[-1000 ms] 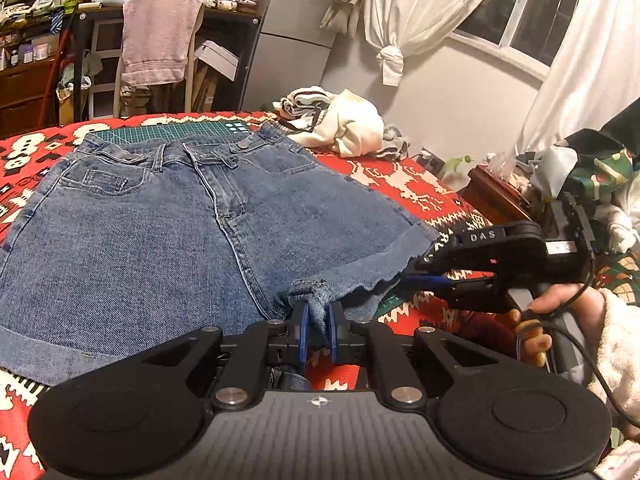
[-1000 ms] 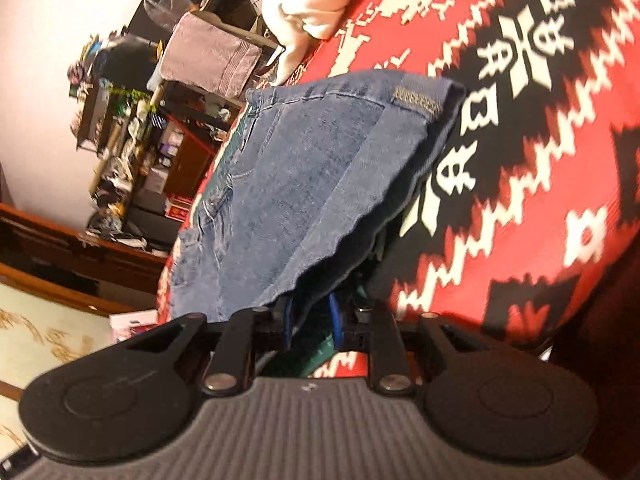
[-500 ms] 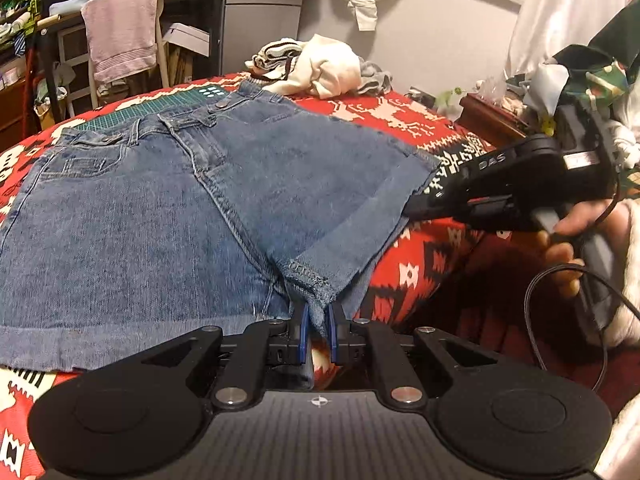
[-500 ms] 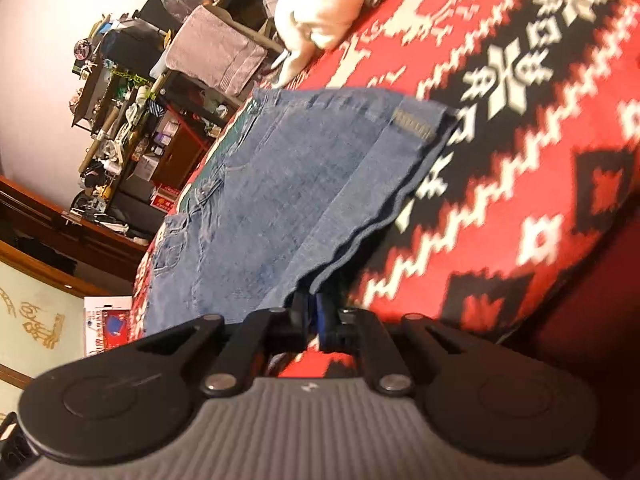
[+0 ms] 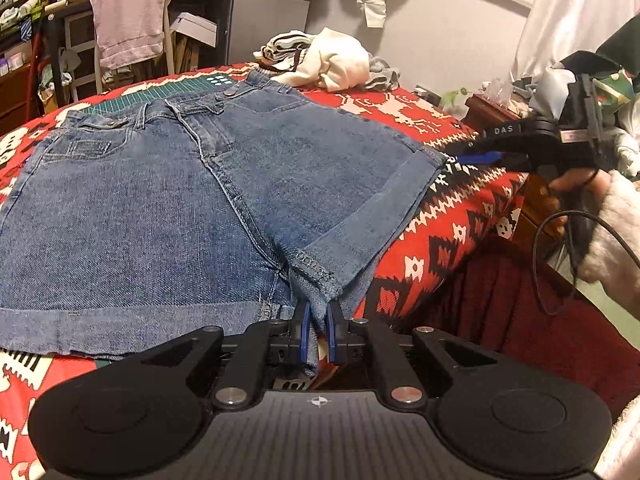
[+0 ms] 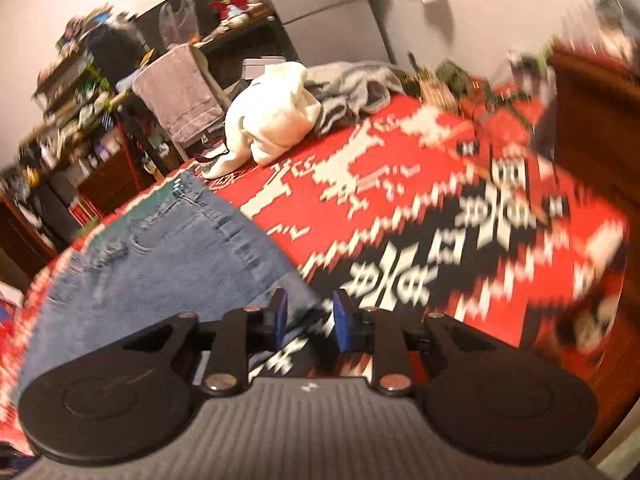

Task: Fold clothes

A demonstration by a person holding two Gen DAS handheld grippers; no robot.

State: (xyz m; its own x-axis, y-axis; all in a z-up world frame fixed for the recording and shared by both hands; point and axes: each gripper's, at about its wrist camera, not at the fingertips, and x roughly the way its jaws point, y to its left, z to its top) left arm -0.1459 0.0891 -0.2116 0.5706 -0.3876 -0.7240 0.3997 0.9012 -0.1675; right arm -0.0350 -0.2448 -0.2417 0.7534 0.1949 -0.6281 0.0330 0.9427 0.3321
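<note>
While the denim shorts (image 5: 192,200) lie spread flat and front-up across the middle of the left wrist view, the left tool (image 5: 318,330) sits at the bottom centre of the frame with its blue pads (image 5: 305,332) closed on the cloth at the crotch, beside the inner end of the right leg's rolled cuff. That pinch looks meant to keep the garment taut and in place on the red, black and white patterned blanket (image 5: 460,216) — a flat start for a fold not yet made.

At the right edge of the same view, the right tool (image 5: 478,157) hovers just off the outer corner of the cuff, held by a hand (image 5: 576,188) in a fleecy sleeve. The right wrist view, blurred by motion, shows its pads (image 6: 344,322) standing apart with nothing between them, and the shorts running off to the lower left. Its place by the leg hem suggests it is free to take a fresh hold.

The waistband points toward the upper left of the frame, over a green cutting mat (image 5: 160,94) whose printing is too small to read. A heap of white and grey clothes (image 5: 332,62) waits at the blanket's far side, and a pink towel (image 5: 130,16) hangs over a chair at upper left.

The only legible writing is "DAS", in pale letters on the right tool's black body.
</note>
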